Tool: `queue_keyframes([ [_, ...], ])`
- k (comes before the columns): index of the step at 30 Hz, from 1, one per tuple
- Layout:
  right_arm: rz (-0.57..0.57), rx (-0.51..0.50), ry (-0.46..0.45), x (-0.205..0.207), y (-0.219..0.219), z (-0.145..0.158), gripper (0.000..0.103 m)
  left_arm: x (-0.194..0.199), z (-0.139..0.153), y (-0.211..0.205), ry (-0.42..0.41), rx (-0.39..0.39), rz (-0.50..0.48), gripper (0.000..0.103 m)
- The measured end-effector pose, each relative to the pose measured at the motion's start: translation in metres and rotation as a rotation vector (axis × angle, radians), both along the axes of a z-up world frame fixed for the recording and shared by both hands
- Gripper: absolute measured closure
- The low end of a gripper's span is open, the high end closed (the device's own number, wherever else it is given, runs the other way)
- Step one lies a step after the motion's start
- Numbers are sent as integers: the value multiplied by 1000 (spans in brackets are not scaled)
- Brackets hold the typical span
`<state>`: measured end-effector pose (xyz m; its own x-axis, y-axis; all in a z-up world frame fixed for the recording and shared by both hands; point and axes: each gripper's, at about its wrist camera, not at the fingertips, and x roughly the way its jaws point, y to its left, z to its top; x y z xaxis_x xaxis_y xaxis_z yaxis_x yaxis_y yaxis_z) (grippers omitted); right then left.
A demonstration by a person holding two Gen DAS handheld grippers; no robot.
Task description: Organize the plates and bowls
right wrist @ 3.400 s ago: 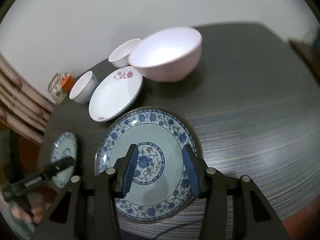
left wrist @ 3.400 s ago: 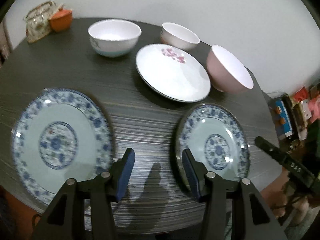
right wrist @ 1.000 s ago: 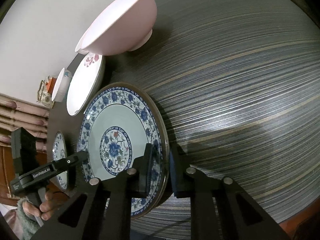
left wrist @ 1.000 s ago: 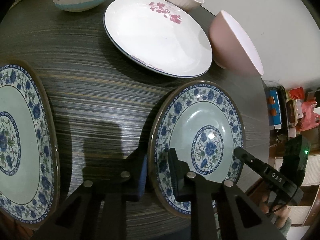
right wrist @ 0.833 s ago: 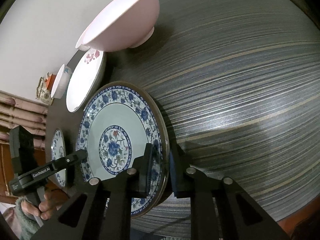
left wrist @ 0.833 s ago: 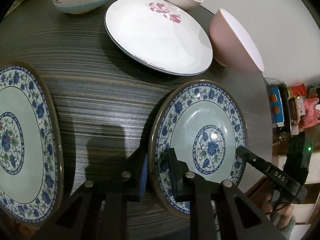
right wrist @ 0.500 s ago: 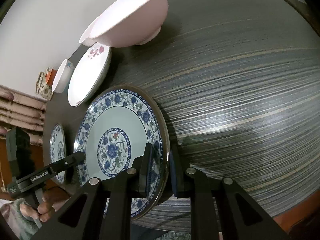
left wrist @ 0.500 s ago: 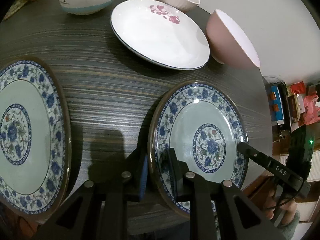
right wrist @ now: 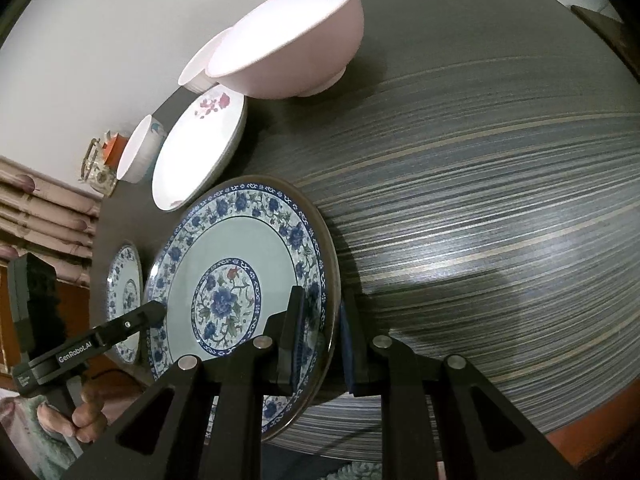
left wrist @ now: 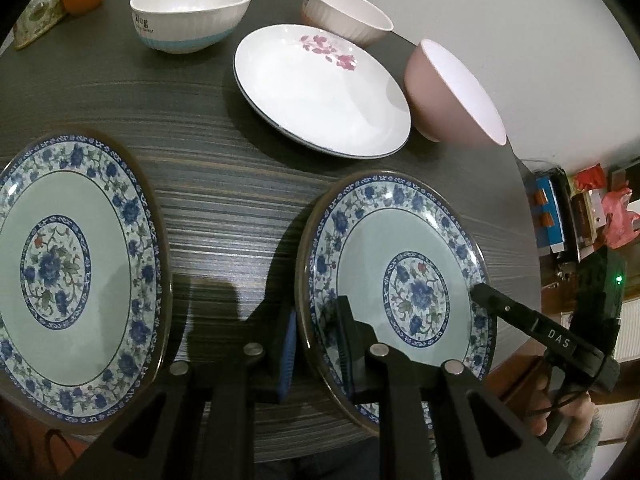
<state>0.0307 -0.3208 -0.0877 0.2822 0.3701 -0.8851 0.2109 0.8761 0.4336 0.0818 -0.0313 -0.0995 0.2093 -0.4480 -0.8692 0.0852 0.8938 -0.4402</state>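
Black left claw reads "GenRobot.AI"; right claw, "DAS"

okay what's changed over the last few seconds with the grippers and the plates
Both grippers closed on the same blue plate: the left gripper on its left rim, the right gripper on its right rim. Earlier both were open above the table. Whether the plate has lifted is unclear. The other blue plate, white plate and three bowls haven't moved.
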Motion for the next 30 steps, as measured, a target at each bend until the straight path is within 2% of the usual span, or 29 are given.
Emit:
queue_keyframes([
  [16,16,-8,-87,-1,17,32,87,1,27,23,-67,-2,32,85],
  [23,50,7,-102,4,38,41,87,0,41,49,-99,5,69,85],
  [30,133,7,-132,24,84,56,87,-4,54,96,-130,19,151,85],
])
